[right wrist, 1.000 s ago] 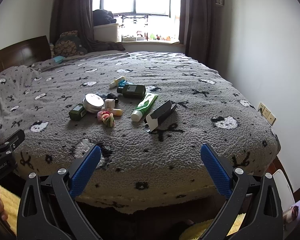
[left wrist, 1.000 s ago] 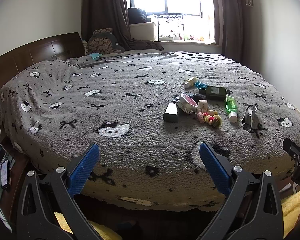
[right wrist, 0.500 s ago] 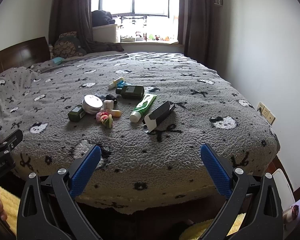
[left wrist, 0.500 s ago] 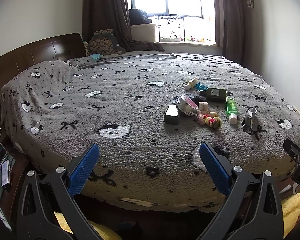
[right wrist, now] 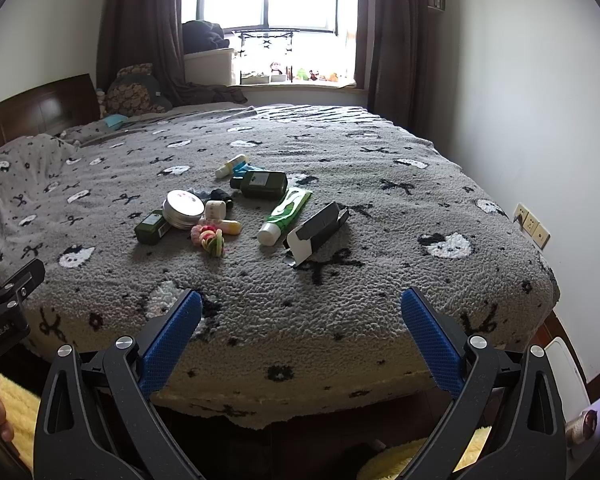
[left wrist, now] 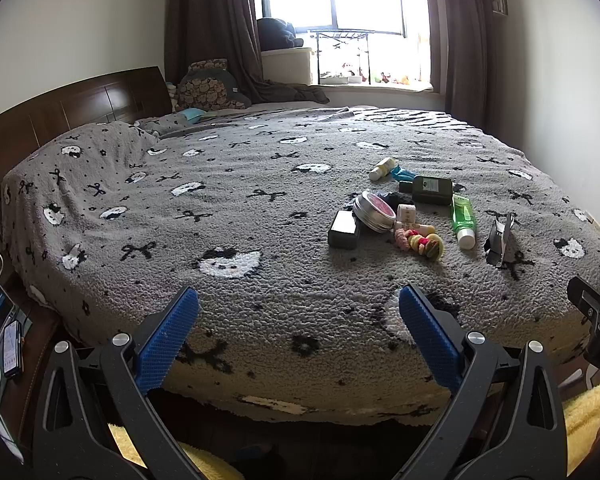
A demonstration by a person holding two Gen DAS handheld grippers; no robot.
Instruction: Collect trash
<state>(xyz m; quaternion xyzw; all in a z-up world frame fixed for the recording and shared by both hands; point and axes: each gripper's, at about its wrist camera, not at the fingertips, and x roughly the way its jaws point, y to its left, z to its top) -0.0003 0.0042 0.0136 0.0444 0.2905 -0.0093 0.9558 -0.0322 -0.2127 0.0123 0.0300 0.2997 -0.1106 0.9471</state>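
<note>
A cluster of small items lies on the grey patterned bed (left wrist: 220, 184) (right wrist: 380, 208): a round tin (left wrist: 374, 211) (right wrist: 183, 208), a dark green bottle (left wrist: 431, 190) (right wrist: 262, 184), a green tube (left wrist: 463, 218) (right wrist: 286, 216), an open dark carton (left wrist: 498, 238) (right wrist: 318, 230), a small dark box (left wrist: 343, 229) (right wrist: 153, 227), coloured hair ties (left wrist: 420, 240) (right wrist: 209, 238) and a small yellow-white bottle (left wrist: 381, 168) (right wrist: 230, 165). My left gripper (left wrist: 298, 336) and right gripper (right wrist: 300, 334) both hang open at the bed's near edge, well short of the items, holding nothing.
A wooden headboard (left wrist: 80, 108) runs along the left. At the far side stand a window with dark curtains (left wrist: 208, 24) and a pillow (left wrist: 208, 88). A phone (left wrist: 11, 348) lies on a low stand at the left. Wall sockets (right wrist: 530, 226) sit right of the bed.
Both views have shifted very slightly, and the items sit a touch lower in the left wrist view. Both grippers stay open.
</note>
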